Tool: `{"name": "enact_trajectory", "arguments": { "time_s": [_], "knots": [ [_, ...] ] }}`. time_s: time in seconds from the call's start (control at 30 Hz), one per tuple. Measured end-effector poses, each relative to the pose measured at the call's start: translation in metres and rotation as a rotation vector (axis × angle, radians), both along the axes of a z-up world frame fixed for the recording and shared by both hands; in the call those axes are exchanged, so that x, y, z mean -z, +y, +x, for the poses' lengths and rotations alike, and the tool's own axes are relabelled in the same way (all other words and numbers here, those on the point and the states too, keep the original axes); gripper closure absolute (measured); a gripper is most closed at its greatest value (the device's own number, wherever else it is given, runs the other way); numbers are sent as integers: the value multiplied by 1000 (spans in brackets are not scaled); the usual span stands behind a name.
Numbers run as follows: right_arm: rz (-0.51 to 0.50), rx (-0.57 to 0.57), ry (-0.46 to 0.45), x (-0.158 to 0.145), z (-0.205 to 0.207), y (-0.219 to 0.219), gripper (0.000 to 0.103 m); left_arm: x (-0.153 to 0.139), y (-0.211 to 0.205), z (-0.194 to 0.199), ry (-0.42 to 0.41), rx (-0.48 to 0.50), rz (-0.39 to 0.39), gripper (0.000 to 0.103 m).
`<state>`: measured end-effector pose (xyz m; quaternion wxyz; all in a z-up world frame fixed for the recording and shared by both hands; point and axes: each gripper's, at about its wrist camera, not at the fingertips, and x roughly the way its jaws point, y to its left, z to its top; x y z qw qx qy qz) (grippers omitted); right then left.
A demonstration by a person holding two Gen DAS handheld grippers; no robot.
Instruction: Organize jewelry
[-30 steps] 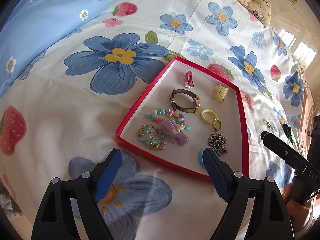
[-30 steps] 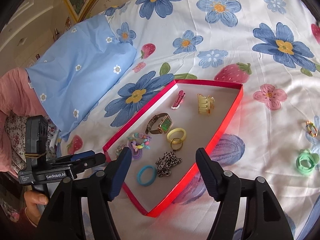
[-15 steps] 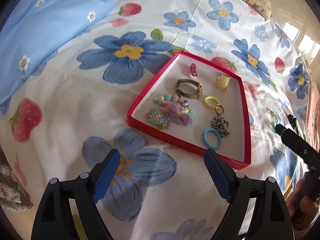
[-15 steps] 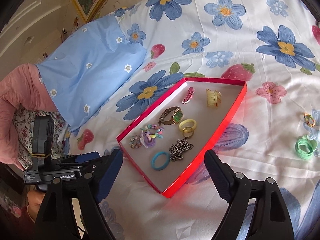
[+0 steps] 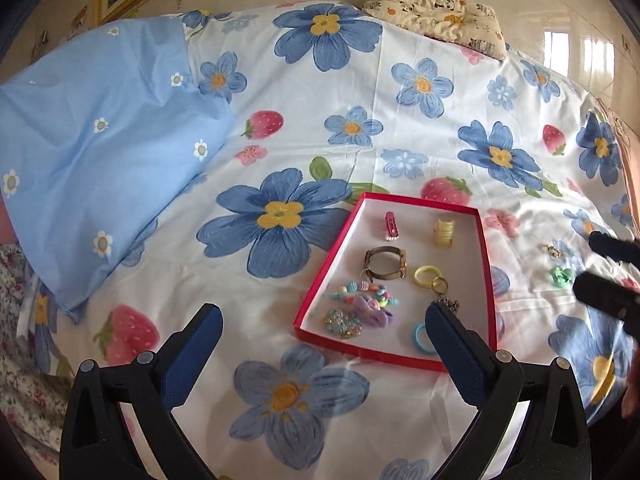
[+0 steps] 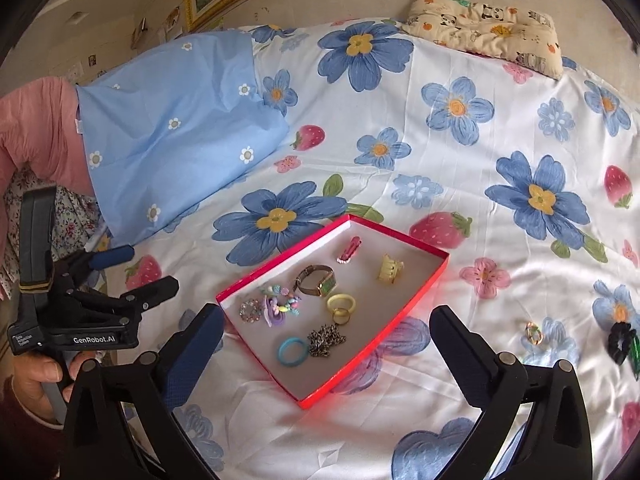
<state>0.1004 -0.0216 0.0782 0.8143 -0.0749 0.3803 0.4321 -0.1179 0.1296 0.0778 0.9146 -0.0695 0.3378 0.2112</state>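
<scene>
On the bed, spread with a white sheet (image 6: 460, 208) printed with blue flowers and strawberries, we see a shallow red cardboard tray (image 6: 416, 300) with a pale grey floor, and we place everything else by it. Inside the tray lie a red hair clip (image 6: 349, 249) and a yellow claw clip (image 6: 390, 268) toward its far end, a brass-coloured wristwatch (image 6: 316, 279) at its middle, a yellow ring band linked to a gold ring (image 6: 341, 307) just nearer, a dark metal chain (image 6: 326, 340) and a blue hair ring (image 6: 293, 352) toward its near end, and a pastel bead bracelet (image 6: 280, 294), a purple bow (image 6: 274, 314) and a glittery round brooch (image 6: 250, 311) along its left wall. To the right of the tray, out on the sheet, rest a small gold ring (image 6: 534, 333), a black scrunchie (image 6: 621, 343) and, in the left wrist view, a mint-green coil hair tie (image 5: 561, 276). Far beyond the tray sits a cream cartoon-print pillow (image 6: 484, 28), and to its left a light blue daisy-print pillow (image 6: 172, 140). Our left gripper (image 5: 322, 346) hangs short of the tray's near left corner, jaws spread wide and holding nothing. Our right gripper (image 6: 326, 356) hangs over the tray's near end, its jaws likewise wide apart and empty.
</scene>
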Motion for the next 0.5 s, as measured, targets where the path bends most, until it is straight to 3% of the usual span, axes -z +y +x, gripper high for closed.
{"name": "enact_trajectory", "arguments": {
  "time_s": [0.27,0.5],
  "knots": [
    [-6,37,-3,40,-14,-7,0,39,-7,-6,-9,-44,-24,0],
    [-43,29,25,57,-17,-7,0,51,-4,2,36,-28,-34,0]
  ]
}}
